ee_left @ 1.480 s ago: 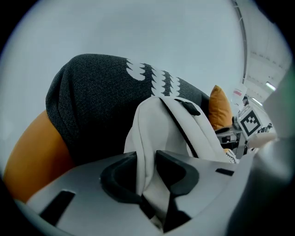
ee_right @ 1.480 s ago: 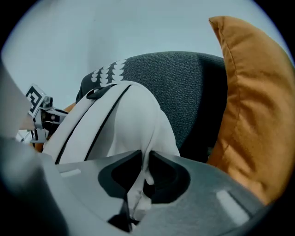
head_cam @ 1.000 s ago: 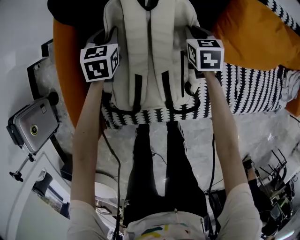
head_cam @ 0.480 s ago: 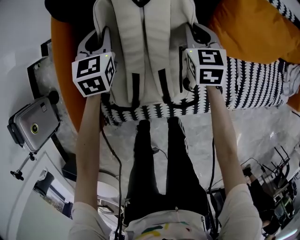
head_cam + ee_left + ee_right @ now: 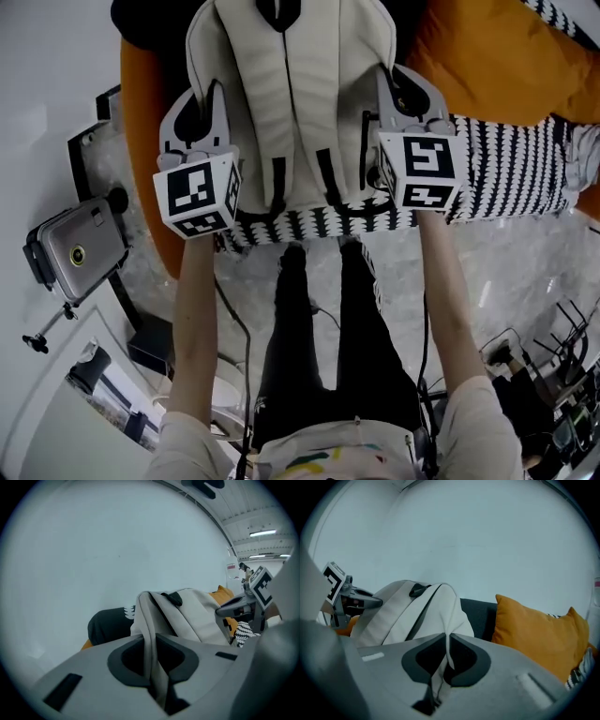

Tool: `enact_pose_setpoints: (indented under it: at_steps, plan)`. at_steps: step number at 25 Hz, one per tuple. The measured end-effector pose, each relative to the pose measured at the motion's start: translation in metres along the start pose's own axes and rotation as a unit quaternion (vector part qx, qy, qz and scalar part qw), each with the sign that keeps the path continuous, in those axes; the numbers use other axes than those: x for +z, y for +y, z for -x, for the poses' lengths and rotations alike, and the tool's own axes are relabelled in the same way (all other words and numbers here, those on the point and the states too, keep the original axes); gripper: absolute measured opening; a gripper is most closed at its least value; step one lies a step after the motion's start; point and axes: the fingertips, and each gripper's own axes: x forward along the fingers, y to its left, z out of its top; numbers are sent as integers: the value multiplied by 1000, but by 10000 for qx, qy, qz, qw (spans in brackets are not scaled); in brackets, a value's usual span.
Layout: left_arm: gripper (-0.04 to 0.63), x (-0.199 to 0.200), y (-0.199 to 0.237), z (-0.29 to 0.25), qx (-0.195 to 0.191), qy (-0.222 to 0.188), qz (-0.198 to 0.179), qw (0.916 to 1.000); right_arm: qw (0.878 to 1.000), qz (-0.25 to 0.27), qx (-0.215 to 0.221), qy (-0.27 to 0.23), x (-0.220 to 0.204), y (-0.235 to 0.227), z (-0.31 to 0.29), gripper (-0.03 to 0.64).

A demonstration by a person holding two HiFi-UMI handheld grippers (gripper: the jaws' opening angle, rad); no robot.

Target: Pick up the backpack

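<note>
The cream backpack with black trim hangs between my two grippers, its shoulder straps facing me. My left gripper is shut on a fold of fabric at the backpack's left edge, which runs down between the jaws. At the right edge my right gripper pinches a thin fold of the backpack between nearly touching jaws. The backpack's lower end hangs just over the patterned blanket.
An orange cushion lies to the right on a black-and-white patterned blanket. A dark cushion sits behind the backpack. A grey case stands on the floor at left. A pale wall is behind.
Both grippers have risen together with the backpack in them. In the head view the marker cubes came toward me and the backpack's bottom lifted off the blanket.
</note>
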Motion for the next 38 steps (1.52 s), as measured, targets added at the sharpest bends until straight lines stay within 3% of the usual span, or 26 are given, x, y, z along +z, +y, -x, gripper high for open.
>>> enact_pose_setpoints:
  at_steps: [6, 12, 20, 32, 38]
  plan:
    - [44, 17, -5, 38, 246, -192, 340, 9989, 9997, 50, -72, -224, 24, 13, 35, 23]
    - [44, 40, -9, 62, 365, -278, 436, 9980, 9995, -28, -104, -281, 47, 15, 60, 23]
    - [43, 101, -3, 104, 350, -829, 829, 9925, 9972, 169, -192, -701, 113, 18, 102, 23]
    - [43, 276, 13, 155, 424, -1914, 408, 9798, 9863, 448, -584, -1477, 271, -13, 172, 23]
    - [43, 345, 12, 205, 467, -2217, 464, 9729, 9798, 355, -770, -1809, 340, -17, 234, 23]
